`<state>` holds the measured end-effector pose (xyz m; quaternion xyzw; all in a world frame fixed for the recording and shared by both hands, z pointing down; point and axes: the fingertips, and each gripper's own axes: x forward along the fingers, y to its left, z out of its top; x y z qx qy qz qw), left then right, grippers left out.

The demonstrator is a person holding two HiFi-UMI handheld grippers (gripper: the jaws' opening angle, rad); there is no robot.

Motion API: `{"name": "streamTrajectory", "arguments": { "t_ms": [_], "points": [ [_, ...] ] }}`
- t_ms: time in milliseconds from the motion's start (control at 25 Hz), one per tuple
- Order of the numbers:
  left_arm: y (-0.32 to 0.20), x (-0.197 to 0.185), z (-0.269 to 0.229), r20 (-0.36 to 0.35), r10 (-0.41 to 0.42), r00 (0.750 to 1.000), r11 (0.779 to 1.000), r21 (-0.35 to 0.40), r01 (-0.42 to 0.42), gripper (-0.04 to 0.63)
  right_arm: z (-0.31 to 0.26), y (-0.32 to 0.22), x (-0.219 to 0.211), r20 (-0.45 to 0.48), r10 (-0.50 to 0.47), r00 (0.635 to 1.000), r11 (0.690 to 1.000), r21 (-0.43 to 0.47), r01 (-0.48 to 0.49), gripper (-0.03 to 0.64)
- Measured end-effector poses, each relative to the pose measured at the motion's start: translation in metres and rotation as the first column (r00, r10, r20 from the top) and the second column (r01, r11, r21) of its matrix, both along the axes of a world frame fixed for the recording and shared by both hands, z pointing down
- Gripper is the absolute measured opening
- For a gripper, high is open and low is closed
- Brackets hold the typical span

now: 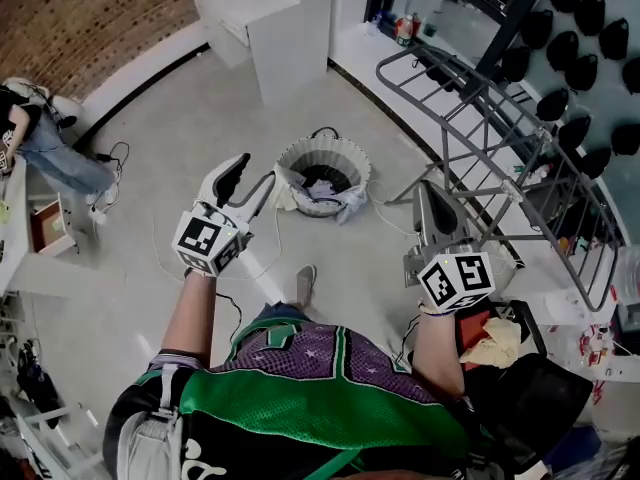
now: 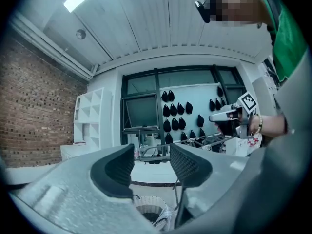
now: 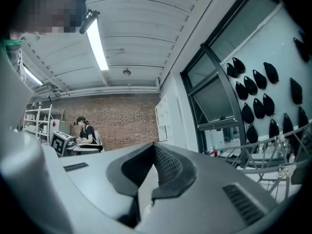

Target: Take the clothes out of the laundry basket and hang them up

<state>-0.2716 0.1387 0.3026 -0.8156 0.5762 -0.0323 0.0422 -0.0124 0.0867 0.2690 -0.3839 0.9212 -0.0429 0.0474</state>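
The left gripper [image 1: 255, 171] has its jaws apart and empty, and a white ribbed round laundry basket [image 1: 345, 149] sits just ahead of it. The right gripper [image 1: 430, 196] has its jaws pressed together.

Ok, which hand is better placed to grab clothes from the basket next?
Probably left. The left tool has open, empty jaws and points toward the basket; the right tool is shut and sits by the drying rack.

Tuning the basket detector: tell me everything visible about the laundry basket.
The laundry basket is round and pale with a ribbed wall. It stands upright and open-topped on the grey floor, left of the drying rack in the head view. Dark and light clothes lie crumpled inside, and a pale garment hangs over its rack-side rim. A dark cable curls just behind it; contact unclear.
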Motion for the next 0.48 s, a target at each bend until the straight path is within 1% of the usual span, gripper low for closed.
{"name": "streamTrajectory", "arguments": {
  "t_ms": [80,240,360,480],
  "points": [
    [-0.015,-0.009,0.012,0.032,0.007,0.999,1.000,-0.020,-0.007,0.222,0.002,-0.012,-0.009,-0.008,-0.005,1.000,1.000,-0.003,0.005,0.000],
    [-0.047,-0.033,0.047,0.066,-0.007,0.998,0.997,-0.070,0.011,0.222,0.013,-0.039,-0.030,-0.036,-0.023,0.999,1.000,-0.008,0.023,0.000],
    [-0.069,-0.050,0.078,0.091,-0.010,0.996,0.995,-0.103,0.019,0.222,0.031,-0.063,-0.047,-0.061,-0.035,0.997,0.999,-0.025,0.034,0.000],
    [-0.089,-0.065,0.117,0.115,0.014,0.993,0.990,-0.143,0.003,0.222,0.056,-0.086,-0.068,-0.087,-0.053,0.995,0.998,-0.039,0.050,0.000]
  ]
}}
